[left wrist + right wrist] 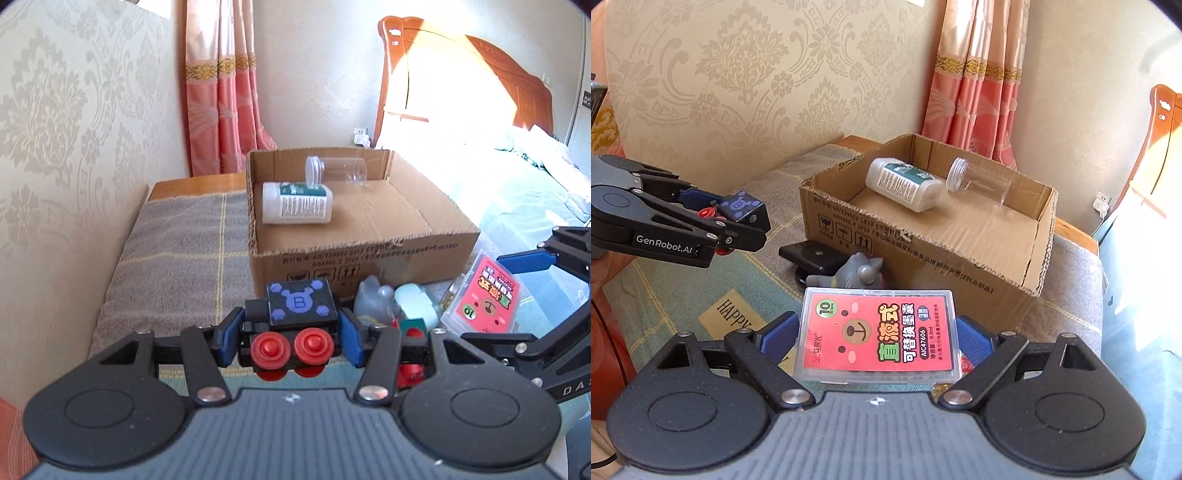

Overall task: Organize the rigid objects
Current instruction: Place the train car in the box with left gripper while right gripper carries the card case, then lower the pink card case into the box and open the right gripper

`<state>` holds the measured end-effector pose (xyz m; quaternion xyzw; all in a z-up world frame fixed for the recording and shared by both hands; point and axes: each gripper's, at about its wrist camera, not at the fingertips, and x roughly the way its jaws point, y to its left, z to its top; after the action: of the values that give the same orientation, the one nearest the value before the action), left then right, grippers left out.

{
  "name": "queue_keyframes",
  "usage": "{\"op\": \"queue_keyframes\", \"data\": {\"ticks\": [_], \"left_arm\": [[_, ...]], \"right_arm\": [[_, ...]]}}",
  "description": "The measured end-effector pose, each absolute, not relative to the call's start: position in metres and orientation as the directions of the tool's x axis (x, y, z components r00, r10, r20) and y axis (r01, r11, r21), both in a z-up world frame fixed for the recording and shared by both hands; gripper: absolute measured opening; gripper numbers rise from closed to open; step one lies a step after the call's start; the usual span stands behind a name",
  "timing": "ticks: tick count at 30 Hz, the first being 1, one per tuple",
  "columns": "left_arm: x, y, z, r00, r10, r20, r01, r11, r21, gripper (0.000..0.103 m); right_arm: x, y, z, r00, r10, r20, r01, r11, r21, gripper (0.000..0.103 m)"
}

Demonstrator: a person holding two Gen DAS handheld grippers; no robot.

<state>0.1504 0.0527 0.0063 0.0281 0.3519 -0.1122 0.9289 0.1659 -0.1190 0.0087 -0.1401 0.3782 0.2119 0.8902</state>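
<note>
Left gripper pinches the toy train between its pads, right gripper pinches the plastic case, both short of the cardboard box.

Each gripper is built of matte black plastic. On the left gripper, two round black discs with a raised inner ring are seen at the base, joined by a ribbed grey-blue plate marked with a small white emblem at its front edge. Flat black link bars are pinned with bright silver screws, and triangular cut-outs are moulded into the outer arms. The fingers are faced with blue pads. The same discs, ribbed plate, silver pins and blue-faced fingers are repeated on the right gripper. White lettering, "GenRobot.AI", is printed along the side of the left gripper's arm.
</note>
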Motion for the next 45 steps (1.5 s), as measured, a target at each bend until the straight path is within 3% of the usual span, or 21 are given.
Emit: {"op": "queue_keyframes", "data": {"ticks": [6,14,16,17,18,23,31,38,45], "left_arm": [[0.187,0.030,0.028,0.764,-0.226,-0.604,0.269,0.963,-0.019,0.053],[0.235,0.015,0.023,0.764,-0.215,-0.609,0.267,0.964,-0.004,0.055],[0.239,0.015,0.019,0.767,-0.204,-0.608,0.254,0.967,-0.004,0.078],[0.240,0.018,0.017,0.774,-0.196,-0.603,0.243,0.970,-0.003,0.100],[0.238,0.018,0.017,0.786,-0.191,-0.589,0.236,0.972,0.000,0.102],[0.214,0.023,0.015,0.798,-0.177,-0.575,0.231,0.973,0.021,0.102],[0.180,0.039,0.003,0.781,-0.175,-0.600,0.186,0.982,-0.044,0.102],[0.166,0.042,-0.009,0.800,-0.084,-0.594,0.147,0.988,0.057,0.102],[0.162,0.047,-0.020,0.776,-0.093,-0.623,0.145,0.989,0.033,0.102]], "right_arm": [[0.189,-0.131,0.027,0.668,0.257,-0.699,-0.457,0.882,-0.113,0.093],[0.211,-0.139,0.039,0.696,0.238,-0.677,-0.434,0.891,-0.132,0.093],[0.216,-0.140,0.039,0.697,0.237,-0.677,-0.429,0.894,-0.129,0.093],[0.218,-0.140,0.039,0.696,0.235,-0.679,-0.427,0.895,-0.127,0.093],[0.220,-0.140,0.038,0.694,0.235,-0.680,-0.426,0.896,-0.125,0.093],[0.229,-0.140,0.036,0.689,0.228,-0.688,-0.414,0.903,-0.116,0.093],[0.257,-0.142,0.036,0.682,0.201,-0.703,-0.371,0.924,-0.096,0.093],[0.292,-0.143,0.036,0.672,0.178,-0.718,-0.328,0.942,-0.074,0.093],[0.334,-0.138,0.030,0.662,0.143,-0.736,-0.301,0.950,-0.087,0.094]]}}
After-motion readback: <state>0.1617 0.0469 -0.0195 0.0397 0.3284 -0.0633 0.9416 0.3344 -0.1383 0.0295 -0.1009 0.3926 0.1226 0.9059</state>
